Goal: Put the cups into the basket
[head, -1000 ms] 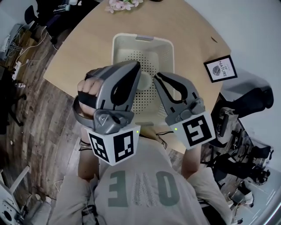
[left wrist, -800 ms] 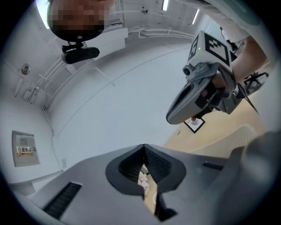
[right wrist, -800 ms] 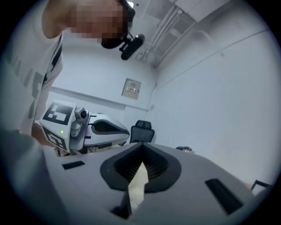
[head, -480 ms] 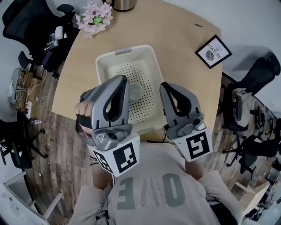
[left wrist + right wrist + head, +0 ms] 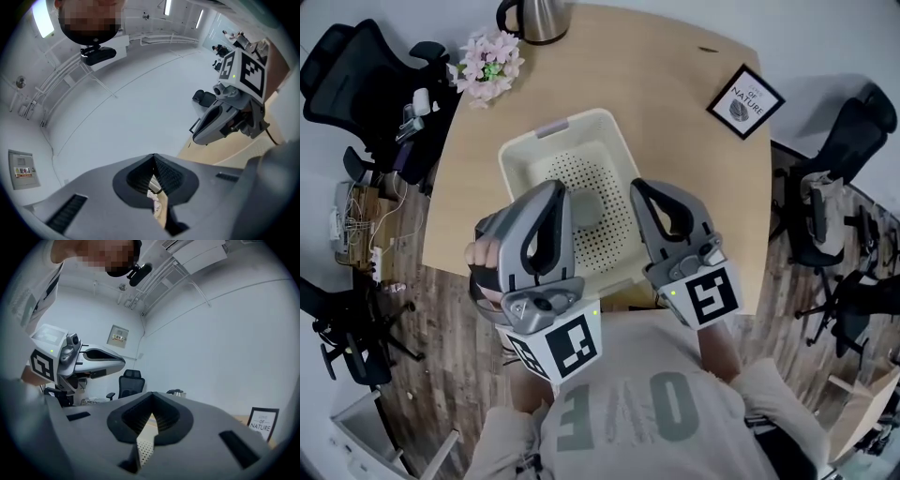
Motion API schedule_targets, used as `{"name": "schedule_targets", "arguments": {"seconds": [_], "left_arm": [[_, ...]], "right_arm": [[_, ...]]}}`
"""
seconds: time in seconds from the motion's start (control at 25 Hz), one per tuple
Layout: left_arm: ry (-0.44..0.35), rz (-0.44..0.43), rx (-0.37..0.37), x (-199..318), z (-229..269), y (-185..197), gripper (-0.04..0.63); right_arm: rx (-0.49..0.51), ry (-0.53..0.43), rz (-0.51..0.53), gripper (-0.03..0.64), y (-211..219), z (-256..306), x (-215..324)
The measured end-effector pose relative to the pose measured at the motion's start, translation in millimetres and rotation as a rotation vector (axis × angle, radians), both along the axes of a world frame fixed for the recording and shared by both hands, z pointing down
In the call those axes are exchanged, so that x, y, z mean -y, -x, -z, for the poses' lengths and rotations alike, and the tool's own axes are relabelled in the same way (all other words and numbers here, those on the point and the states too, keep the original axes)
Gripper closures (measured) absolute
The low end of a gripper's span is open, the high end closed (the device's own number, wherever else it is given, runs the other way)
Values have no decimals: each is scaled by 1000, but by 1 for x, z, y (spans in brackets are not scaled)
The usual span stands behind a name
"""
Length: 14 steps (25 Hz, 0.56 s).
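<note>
Grey left hand-held gripper (image 5: pixel 551 192) closed, right hand-held gripper (image 5: pixel 639 187) closed, above cream basket (image 5: pixel 517 150)

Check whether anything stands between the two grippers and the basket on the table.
Nothing visible does. The left gripper and right gripper, both shut and empty, hang over the near end of the basket. The kettle, flowers and framed sign stand on the table beyond or beside it.

basket (image 5: pixel 517 159): cream, perforated | table (image 5: pixel 675 122): tan | flowers (image 5: pixel 486 64): pink | frame (image 5: pixel 746 100): black
</note>
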<state>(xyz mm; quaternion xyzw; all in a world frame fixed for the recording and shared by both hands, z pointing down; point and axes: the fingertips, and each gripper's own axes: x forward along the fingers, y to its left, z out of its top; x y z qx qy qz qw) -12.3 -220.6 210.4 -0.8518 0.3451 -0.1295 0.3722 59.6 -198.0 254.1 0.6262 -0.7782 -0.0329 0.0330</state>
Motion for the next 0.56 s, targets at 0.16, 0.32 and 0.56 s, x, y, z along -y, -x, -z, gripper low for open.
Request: {"name": "schedule_targets", "arguments": {"seconds": [0.16,0.32,0.56], "left_arm": [[2,5,4,-1,-1,0,586],[7,5,15,-1,-2,-1,586],[16,17,29,0,-4,1,586]], "right_arm": [[-7,2,-10,618,-3,0,-3],[-18,7,-14,618,-6,-2,-2],[-27,11,6,618,-1,-4,-4]]}}
